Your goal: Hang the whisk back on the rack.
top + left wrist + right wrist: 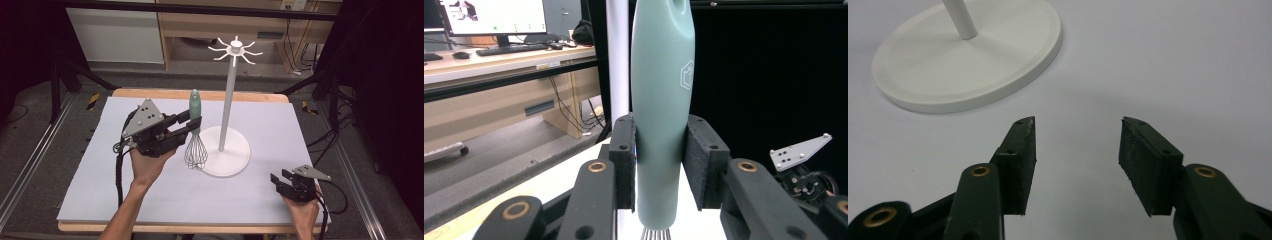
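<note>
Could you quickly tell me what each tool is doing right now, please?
Left tool: shut on the pale green-handled wire whisk.
Right tool: open, empty.

Left gripper [192,124]: showing black linkage arms with brass-coloured pivot rings, flat dark pads fixed by small screws.
Right gripper [280,176]: wearing the same black build.
Top plates: grey, three-cornered, dotted with holes.
Cables: black, trailing from each gripper.
Forearms: showing no sleeves.

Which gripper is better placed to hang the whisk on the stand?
The left gripper, probably. Its jaws already clamp the whisk upright by the handle, right beside the stand. The right gripper sits open and empty near the table's front edge, away from the hooks.
</note>
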Tool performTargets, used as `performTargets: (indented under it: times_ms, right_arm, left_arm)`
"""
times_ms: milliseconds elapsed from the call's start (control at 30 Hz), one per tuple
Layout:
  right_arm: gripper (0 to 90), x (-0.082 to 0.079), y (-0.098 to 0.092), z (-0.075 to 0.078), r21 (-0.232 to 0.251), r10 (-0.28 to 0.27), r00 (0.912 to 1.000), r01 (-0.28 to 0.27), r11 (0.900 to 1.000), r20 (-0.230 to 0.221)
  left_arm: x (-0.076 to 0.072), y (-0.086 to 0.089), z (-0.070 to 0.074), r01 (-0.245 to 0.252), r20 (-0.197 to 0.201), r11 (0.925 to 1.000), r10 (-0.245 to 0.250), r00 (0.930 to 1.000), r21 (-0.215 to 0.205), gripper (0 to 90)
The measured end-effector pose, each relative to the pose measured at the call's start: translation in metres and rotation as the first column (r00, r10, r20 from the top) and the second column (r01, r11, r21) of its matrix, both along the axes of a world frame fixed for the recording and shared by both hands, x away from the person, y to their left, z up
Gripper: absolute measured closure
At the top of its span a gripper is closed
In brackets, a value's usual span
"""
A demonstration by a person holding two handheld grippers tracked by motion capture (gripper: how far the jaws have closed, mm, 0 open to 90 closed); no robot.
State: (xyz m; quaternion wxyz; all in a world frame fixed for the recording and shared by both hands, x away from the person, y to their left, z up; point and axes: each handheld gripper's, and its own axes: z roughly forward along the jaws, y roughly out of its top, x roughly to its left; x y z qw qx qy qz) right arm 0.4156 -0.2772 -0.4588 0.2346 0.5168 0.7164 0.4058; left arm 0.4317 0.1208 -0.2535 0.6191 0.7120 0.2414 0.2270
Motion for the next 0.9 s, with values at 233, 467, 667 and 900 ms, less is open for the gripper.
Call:
performTargets:
  times_ms: [233, 467, 667, 900]
  right_arm:
    - [49.2, 0.0, 0.0, 0.0, -0.003, -0.002, 1.0, 0.002, 1.0, 0.001]
    - [49.1, 0.001, 0.0, 0.001, -0.004, -0.002, 1.0, 0.002, 1.0, 0.001]
    - [49.2, 0.001, 0.0, 0.0, -0.007, -0.003, 1.0, 0.003, 1.0, 0.001]
    - [49.2, 0.001, 0.0, 0.0, -0.004, -0.003, 1.0, 0.003, 1.0, -0.001]
  left_arm:
    - [0.003, -0.009, 0.006, 0.023, 0.001, 0.9997, -0.023, 0.9997, -0.004, 67.5]
    - [0.007, -0.015, 0.012, 0.031, 0.01, 0.9995, -0.031, 0.9995, -0.001, 67.5]
    - [0.014, -0.021, 0.017, 0.039, 0.007, 0.9993, -0.039, 0.9992, 0.001, 67.5]
    - [0.019, -0.027, 0.024, 0.045, 0.008, 0.999, -0.045, 0.9989, 0.001, 67.5]
